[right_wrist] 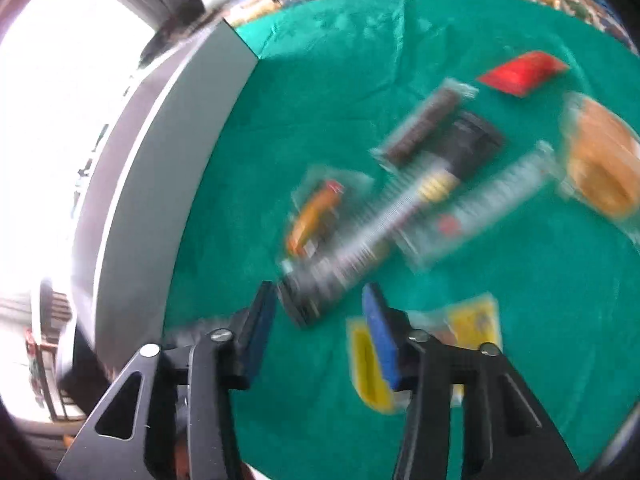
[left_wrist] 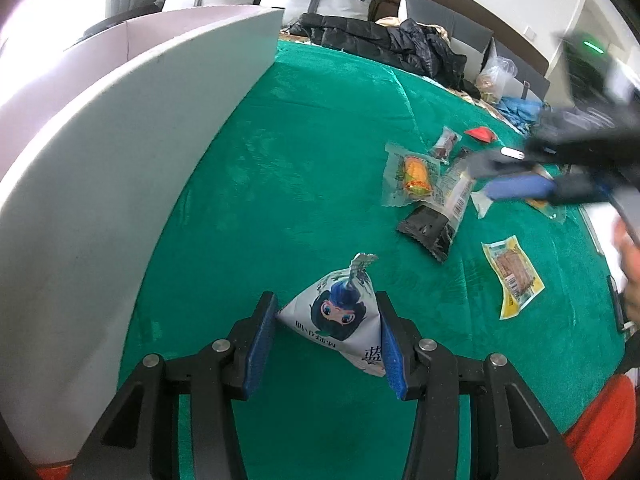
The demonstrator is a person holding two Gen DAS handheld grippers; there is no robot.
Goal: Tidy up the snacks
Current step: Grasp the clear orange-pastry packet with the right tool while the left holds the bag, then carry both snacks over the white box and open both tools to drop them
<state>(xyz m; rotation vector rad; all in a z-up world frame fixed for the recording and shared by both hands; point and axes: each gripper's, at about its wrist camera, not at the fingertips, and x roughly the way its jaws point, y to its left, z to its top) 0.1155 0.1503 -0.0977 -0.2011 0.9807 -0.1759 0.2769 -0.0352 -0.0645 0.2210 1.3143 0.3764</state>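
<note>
Pouch (left_wrist: 336, 316): white pyramid pack with a cartoon face, sitting between your left gripper (left_wrist: 327, 346) pads. Both pads touch its sides, so the tongs are pinching it; it hangs over the green cloth (left_wrist: 304, 152), just right of the white box (left_wrist: 132, 128) wall.

Risks:
- Your grip is low on a soft, air-filled pack. Squeeze harder and it may squirt forward; loosen and it drops short of the box.
- The box wall is close on the left. Swing across without enough lift and the pouch tip catches the rim.
- Your right gripper (right_wrist: 318, 328) is spread and empty, over the black wrapper (right_wrist: 320, 284) end. This view is motion-blurred, so you are moving fast; closing now could nip two overlapping packs or miss.

Views:
- Left wrist view alone shows the held pouch, plus your right gripper above the snack pile (left_wrist: 432, 184).
- Right wrist view alone shows the bun pack (right_wrist: 604, 168) and the red pack (right_wrist: 520, 72) clearly separate.
</note>
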